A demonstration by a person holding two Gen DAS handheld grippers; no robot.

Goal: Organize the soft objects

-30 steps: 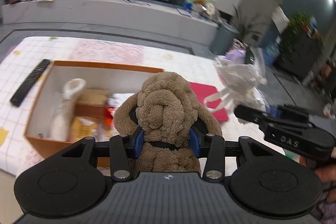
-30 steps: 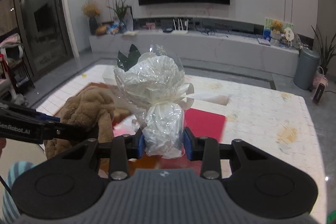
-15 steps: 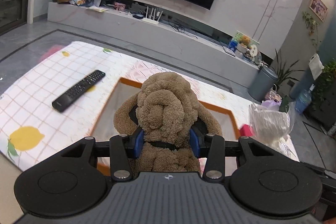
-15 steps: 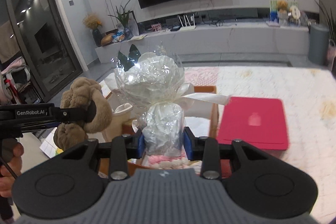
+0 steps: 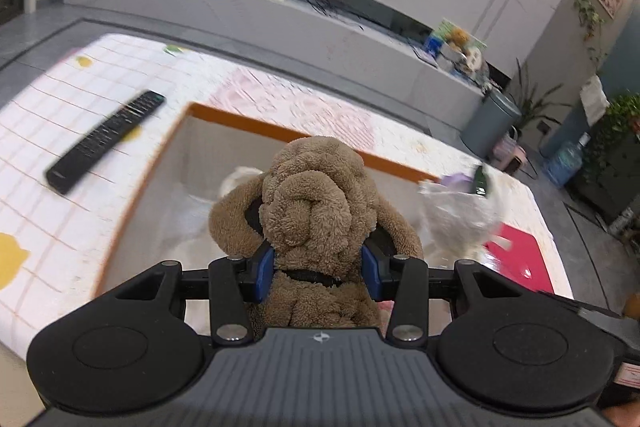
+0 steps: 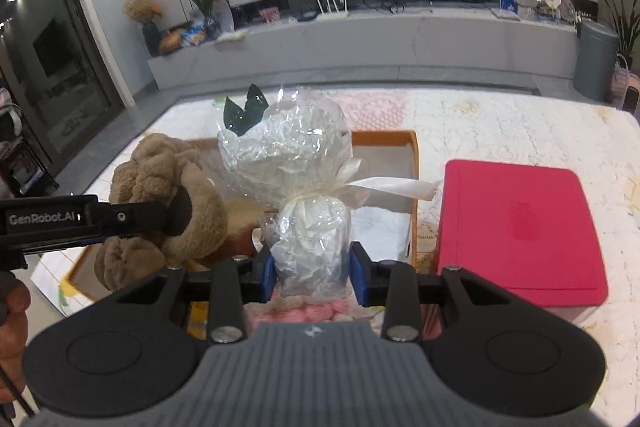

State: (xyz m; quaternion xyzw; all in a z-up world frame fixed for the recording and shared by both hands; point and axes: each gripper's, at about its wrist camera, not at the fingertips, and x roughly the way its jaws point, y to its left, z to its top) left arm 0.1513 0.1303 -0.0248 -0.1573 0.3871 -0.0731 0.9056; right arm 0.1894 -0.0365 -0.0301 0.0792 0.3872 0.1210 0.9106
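Observation:
My left gripper [image 5: 318,269] is shut on a brown plush dog [image 5: 316,211] and holds it above the open orange-rimmed box [image 5: 248,123]. The dog also shows in the right wrist view [image 6: 160,195], at the left, over the box [image 6: 414,163]. My right gripper [image 6: 312,273] is shut on a cellophane-wrapped bouquet [image 6: 296,163] with a cream ribbon, held upright over the box's near end. The bouquet shows blurred in the left wrist view [image 5: 460,215]. Pink and other soft items lie in the box below.
A black remote [image 5: 106,141] lies on the tablecloth left of the box. A red lid [image 6: 516,231] lies right of the box. A grey bin [image 6: 596,61] and a long TV console [image 6: 360,31] stand beyond the table.
Both grippers tilted down and moved over the box. The dog and bouquet stay gripped and sit closer to the box's inside.

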